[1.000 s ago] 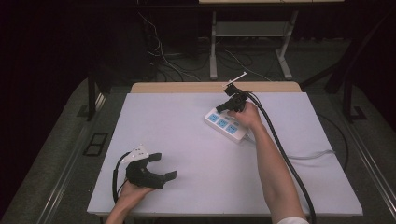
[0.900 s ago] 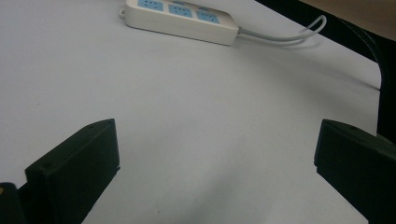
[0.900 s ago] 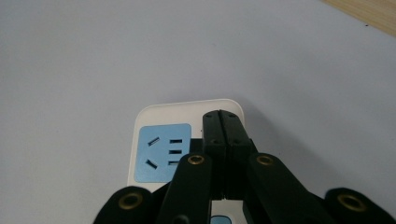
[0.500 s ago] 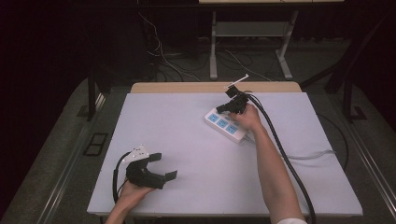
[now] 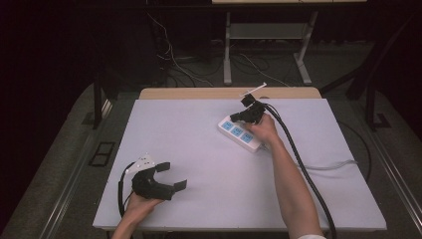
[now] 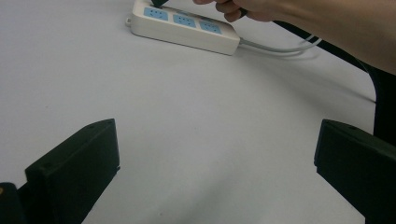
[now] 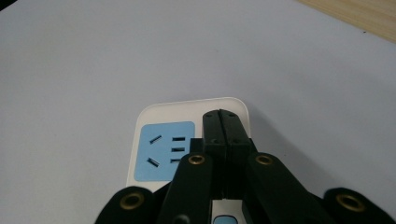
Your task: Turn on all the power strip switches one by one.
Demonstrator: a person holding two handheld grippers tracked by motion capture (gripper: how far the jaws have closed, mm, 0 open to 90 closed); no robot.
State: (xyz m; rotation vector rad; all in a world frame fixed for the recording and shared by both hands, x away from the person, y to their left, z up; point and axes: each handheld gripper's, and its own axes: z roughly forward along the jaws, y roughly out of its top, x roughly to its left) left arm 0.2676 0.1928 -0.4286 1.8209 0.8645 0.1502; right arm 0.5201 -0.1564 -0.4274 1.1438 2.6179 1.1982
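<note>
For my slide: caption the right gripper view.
Right gripper, shut, poised over the end socket of a white power strip.

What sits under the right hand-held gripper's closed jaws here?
The end of the white power strip with its outermost blue socket panel lies beneath the right hand-held gripper. The jaws cover the strip's surface beside that panel, so whether they touch it cannot be told.

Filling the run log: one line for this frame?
left gripper: open, idle near table edge | right gripper: shut, tips over power strip end socket | nothing held
</note>
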